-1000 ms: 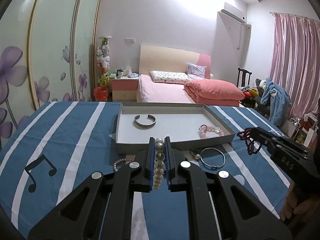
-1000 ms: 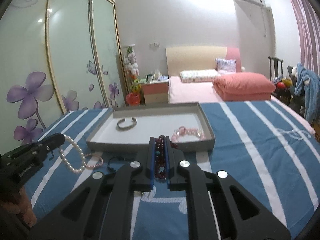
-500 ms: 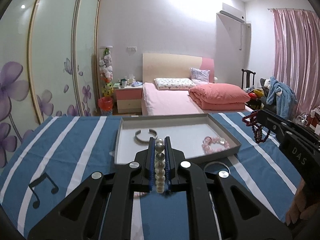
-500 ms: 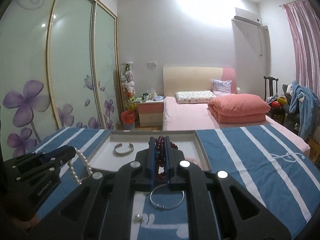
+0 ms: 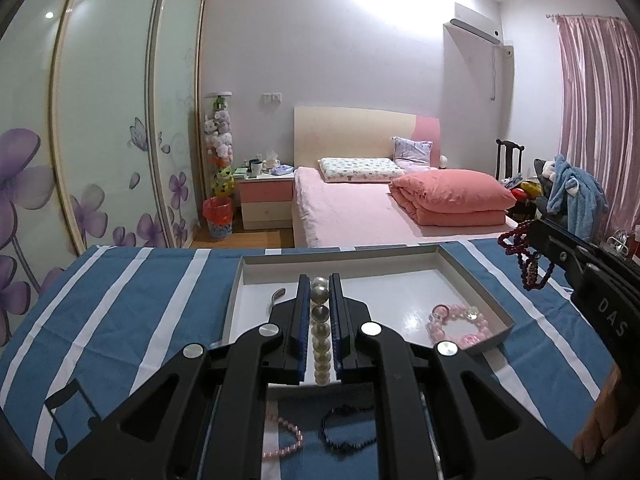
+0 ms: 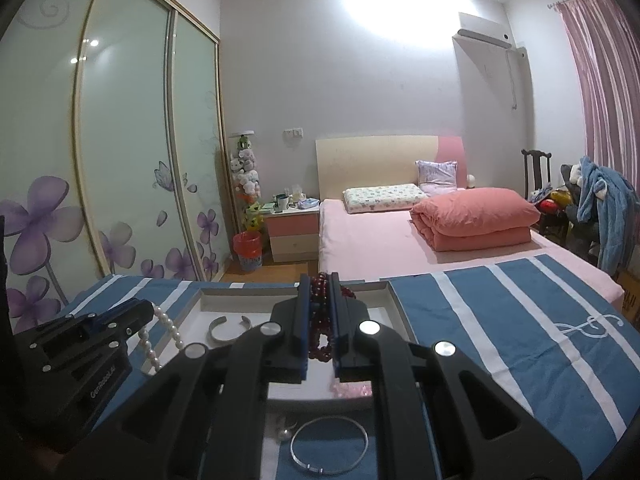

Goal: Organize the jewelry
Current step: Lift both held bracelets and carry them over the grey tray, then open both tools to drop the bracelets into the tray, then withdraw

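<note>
Left gripper [image 5: 319, 292]: jaws clamped on a strand of white pearls [image 5: 320, 332], which runs in a line between the blue-lined fingers and hangs from the tip above the tray.
Right gripper [image 6: 319, 292]: jaws clamped on a bunch of dark red beads [image 6: 320, 320]; from the left wrist view the same beads dangle in loops under its tip, above the tray's right edge.
Cloth, near part: a blue cloth with white stripes [image 5: 120, 312] bears loose pieces in front of the tray: a thin pink bead bracelet [image 5: 286, 438] and a dark bead bracelet [image 5: 348, 428] side by side, a plain silver bangle [image 6: 328, 446] and a small round pearl-like piece [image 6: 285, 432] just beside it.
Tray [image 5: 474, 280]: shallow, grey-walled, white inside, lying flat on the cloth.
Tray contents: a silver open cuff [image 6: 229, 326] at the left and a bracelet of chunky pink beads [image 5: 456, 322] at the right front corner, well apart.
Obstruction: each gripper's own body hides the tray's middle and front wall in its view.
Background, left: sliding wardrobe doors with purple flowers [image 5: 100, 152].
Background, centre: a bed with pink sheet [image 5: 352, 208], a folded coral quilt [image 5: 452, 196] and a nightstand [image 5: 266, 200].
Background, right: pink curtains [image 5: 596, 112].
</note>
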Available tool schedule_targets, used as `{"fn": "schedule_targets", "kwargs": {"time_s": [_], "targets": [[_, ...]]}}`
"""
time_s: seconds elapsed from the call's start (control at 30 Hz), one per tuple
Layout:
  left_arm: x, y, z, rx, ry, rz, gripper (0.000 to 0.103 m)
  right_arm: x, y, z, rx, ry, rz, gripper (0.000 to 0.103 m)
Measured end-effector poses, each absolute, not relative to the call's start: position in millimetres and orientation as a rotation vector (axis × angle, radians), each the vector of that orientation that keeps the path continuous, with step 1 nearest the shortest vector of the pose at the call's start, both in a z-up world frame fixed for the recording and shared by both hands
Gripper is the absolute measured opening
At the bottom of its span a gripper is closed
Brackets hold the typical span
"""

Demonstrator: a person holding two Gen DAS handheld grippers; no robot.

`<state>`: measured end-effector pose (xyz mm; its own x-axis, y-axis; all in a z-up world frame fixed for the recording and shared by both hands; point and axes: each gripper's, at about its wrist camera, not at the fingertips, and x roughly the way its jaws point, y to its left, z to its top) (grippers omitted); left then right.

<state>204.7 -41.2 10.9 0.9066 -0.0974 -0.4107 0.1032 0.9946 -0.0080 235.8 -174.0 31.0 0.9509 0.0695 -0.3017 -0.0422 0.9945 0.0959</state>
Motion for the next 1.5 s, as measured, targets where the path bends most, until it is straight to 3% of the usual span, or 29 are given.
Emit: {"fn": "schedule_targets", "kwargs": {"time_s": [0.67,0.77,0.8,0.87,1.5], "targets": [[274.5,-51.6,-20.7,-0.004,0.549,-0.145,0.010,344.0,-180.2,-25.1,0.177,0.560,0.106,0.010],[280.8,-51.5,-24.2,-0.017,0.577,-0.155,0.010,352.5,-183.6,-31.9,0.202,0.600,0.114,0.014],[282.6,-49.8,-25.1,-0.032,0.586,-0.157,0.011,352.5,-184.8,-32.4,0.210,0.607,0.117,0.022],[284.8,-45.3,-25.9,-0.056,0.599,-0.161,0.011,350.2,-188.1,-30.4,0.225,0.603,0.115,0.024],[231.1,-0.9,-3.7,-0.110,0.574,-0.129,0.013,285.7,-204.6,-10.3,0.197,0.573,0.093,0.024]]}}
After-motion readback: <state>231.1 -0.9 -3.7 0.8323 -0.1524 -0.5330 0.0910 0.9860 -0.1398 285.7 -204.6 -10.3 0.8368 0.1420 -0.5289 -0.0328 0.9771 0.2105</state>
